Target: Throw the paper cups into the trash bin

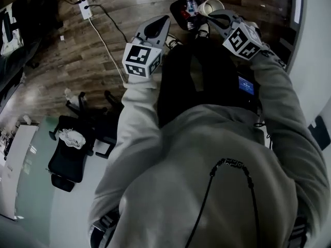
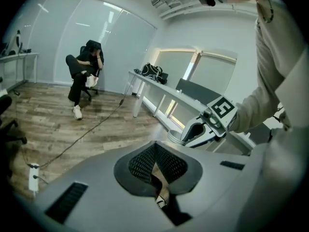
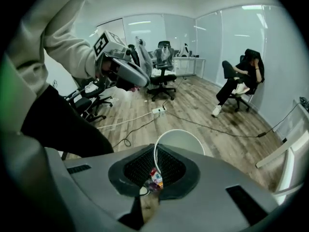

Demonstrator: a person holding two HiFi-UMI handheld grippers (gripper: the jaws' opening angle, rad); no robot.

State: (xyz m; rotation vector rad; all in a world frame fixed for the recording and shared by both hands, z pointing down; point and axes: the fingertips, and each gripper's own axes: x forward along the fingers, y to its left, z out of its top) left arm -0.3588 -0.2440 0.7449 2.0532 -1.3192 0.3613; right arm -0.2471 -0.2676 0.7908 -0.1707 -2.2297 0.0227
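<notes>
I counted one paper cup [image 1: 211, 6], one trash bin [image 1: 179, 5], two grippers [image 1: 166, 19] [image 1: 213, 15], one power strip [image 1: 85, 7] and one seated person [image 3: 240, 77].

L gripper [image 2: 155, 158] jaws together, empty; R gripper [image 2: 185, 137] w/ paper cup [image 2: 175, 136] beyond.

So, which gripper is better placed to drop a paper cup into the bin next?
Right. The right gripper pinches the white paper cup by its rim above the black trash bin; the left gripper, jaws together, holds nothing.
</notes>
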